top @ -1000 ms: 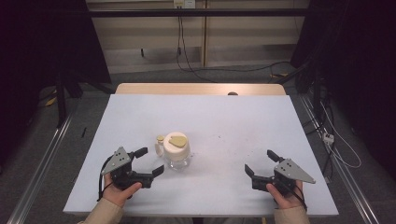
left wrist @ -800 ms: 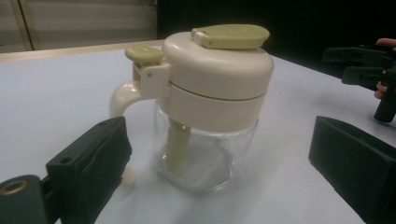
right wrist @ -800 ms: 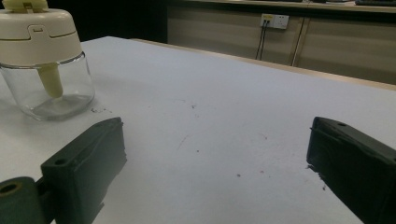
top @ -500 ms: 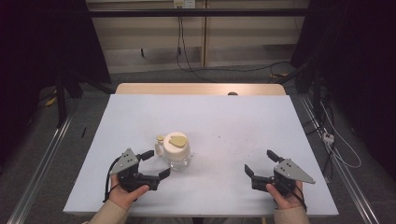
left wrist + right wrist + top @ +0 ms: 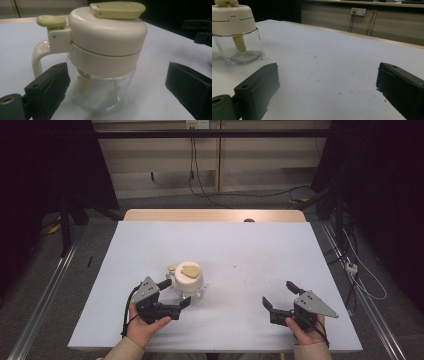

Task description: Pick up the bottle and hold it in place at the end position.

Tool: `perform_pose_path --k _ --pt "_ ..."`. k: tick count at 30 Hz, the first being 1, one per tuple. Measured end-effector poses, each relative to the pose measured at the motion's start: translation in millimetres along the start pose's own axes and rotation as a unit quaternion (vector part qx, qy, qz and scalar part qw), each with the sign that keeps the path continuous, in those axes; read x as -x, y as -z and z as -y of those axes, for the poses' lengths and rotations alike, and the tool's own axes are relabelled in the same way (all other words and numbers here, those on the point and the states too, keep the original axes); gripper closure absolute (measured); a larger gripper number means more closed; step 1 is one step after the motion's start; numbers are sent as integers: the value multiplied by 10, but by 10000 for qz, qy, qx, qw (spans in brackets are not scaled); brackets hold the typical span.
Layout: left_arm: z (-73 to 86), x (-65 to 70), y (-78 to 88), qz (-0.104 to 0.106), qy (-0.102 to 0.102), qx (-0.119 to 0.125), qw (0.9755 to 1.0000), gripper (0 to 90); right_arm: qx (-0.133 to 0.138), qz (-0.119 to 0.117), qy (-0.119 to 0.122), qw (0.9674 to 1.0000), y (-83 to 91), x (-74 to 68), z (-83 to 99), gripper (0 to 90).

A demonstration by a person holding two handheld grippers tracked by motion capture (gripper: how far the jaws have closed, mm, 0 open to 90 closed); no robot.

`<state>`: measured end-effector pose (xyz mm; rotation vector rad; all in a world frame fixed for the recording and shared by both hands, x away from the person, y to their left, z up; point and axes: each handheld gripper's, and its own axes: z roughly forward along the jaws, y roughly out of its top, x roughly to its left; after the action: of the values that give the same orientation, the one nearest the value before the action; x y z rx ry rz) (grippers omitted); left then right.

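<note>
Toward the tabletop's near-left, your left gripper (image 5: 172,296) stands with jaws apart around the cream-lidded glass jar with a side handle (image 5: 188,281); centre them on the glass before closing. Near the front-right corner, your right gripper (image 5: 280,301) rests, jaws spread.

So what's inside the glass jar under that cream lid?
Through the glass jar a pale cream tube hangs down from the cream lid; otherwise the jar looks empty. The lid covers the tube's upper end.
</note>
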<state>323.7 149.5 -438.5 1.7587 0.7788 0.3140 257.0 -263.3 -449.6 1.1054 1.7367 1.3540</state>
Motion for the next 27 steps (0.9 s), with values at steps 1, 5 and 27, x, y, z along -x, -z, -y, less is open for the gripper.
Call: perform_pose_path --k 1,5,27 --pt "0 0 0 0 0 0 10000 48 -9 4 0 10000 0 3 2 40" --pt "-5 -11 -37 -122 -36 -27 9999 45 6 -4 -8 10000 1 6 1 40" --pt "-30 80 -416 -808 -71 -95 9967 43 3 -25 -12 10000 2 1 -1 40"
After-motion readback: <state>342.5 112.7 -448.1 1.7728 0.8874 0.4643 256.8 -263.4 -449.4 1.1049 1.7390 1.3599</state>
